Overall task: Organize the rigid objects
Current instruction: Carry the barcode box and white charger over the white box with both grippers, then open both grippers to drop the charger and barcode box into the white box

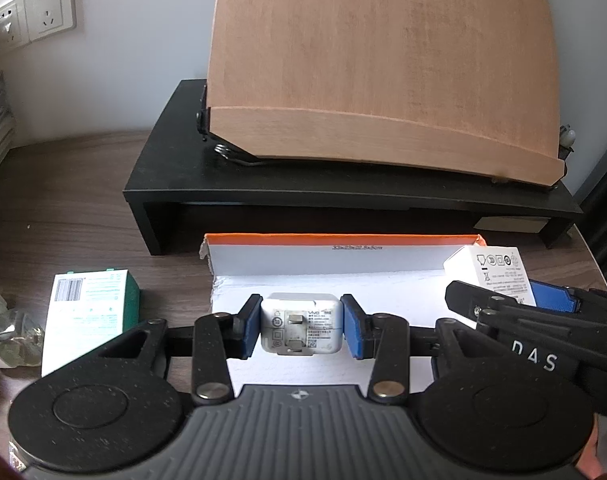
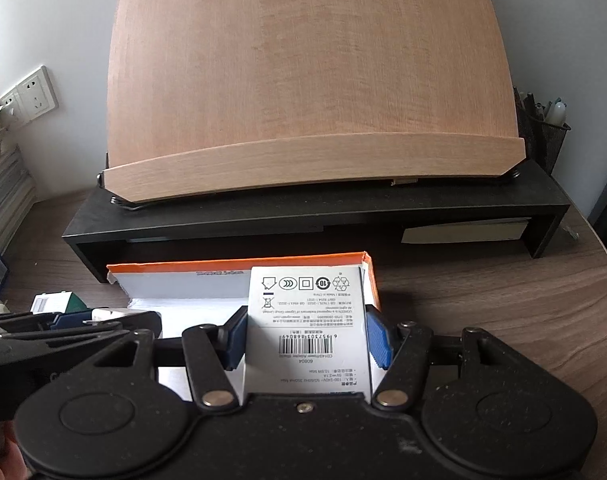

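Lighting: soft, even daylight, moderately bright; no glare. Wall (image 1: 115, 60) palest toward 12 o'clock. Shadows: faint, diffuse beneath the black riser (image 2: 303, 216). Focus: sharp centrally, label print legible. Distortion: strong fisheye bowing; dark vignette at the 1, 5, 7 and 11 o'clock corners.

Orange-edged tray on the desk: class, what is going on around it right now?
A person holds two claws over the orange-edged tray. The left claw is shut on a white charger plug; the right claw is shut on a white adapter box at the tray's right end. A green and white box lies on the desk to the tray's left, not in it.
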A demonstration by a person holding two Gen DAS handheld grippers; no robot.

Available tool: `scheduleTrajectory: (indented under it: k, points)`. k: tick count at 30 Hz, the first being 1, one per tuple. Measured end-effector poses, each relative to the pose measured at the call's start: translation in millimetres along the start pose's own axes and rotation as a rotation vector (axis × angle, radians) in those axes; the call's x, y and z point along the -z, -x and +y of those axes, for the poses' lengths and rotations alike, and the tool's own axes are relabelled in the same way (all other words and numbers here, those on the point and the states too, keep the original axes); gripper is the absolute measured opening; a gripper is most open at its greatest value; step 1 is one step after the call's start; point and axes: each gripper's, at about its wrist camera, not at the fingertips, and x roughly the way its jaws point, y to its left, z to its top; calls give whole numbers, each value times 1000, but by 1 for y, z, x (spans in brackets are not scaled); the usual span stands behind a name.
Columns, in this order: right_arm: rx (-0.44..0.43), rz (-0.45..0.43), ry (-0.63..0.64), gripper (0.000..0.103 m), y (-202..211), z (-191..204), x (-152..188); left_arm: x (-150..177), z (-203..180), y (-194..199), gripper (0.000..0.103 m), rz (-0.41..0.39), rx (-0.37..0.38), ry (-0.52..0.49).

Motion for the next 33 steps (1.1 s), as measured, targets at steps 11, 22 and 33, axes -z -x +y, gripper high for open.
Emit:
scheduleTrajectory:
  k: [11,22,33]
  points:
    - [11,2,-16,71,-5,0,0,-3,-1,-9,43,12,7,-10]
    - [-1,-24,-18,73,-6,-7,-3,-6,-7,-21,43,35,24,-18]
    - [-12,-87,-36,77,21,-23,-3,-2,-22,-16,56,22,52,-23]
